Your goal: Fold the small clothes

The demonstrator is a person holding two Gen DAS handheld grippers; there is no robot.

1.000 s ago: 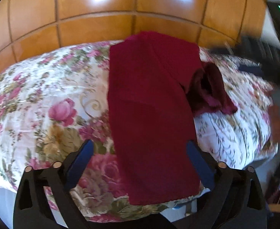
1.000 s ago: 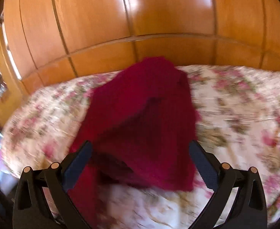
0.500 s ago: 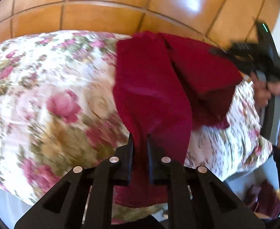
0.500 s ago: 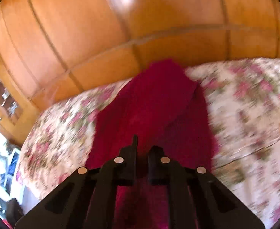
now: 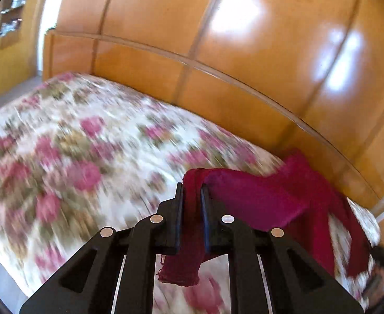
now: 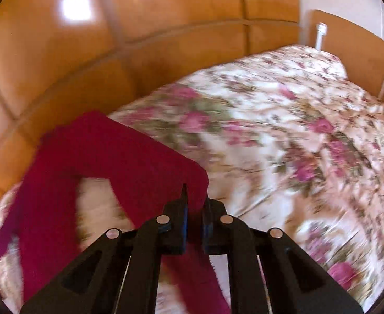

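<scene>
A dark red knitted garment [image 5: 265, 198] lies partly lifted over a floral bedspread [image 5: 87, 157]. My left gripper [image 5: 192, 187] is shut on one corner of it, and a loose end hangs below the fingers. My right gripper [image 6: 195, 196] is shut on another corner of the same red garment [image 6: 108, 157], which stretches away to the left and drapes down onto the floral bedspread [image 6: 296, 136]. The right gripper also shows dimly at the far right edge of the left wrist view [image 5: 383, 259].
A glossy wooden wardrobe wall [image 5: 218, 52] runs along the far side of the bed. A wooden headboard [image 6: 349, 39] with white fittings stands at the right end. A shelf niche [image 5: 8, 13] is at the far left.
Both grippers went from open to shut on the red garment, then lifted it and swung it sideways. The garment left its flat lay and now hangs between them.
</scene>
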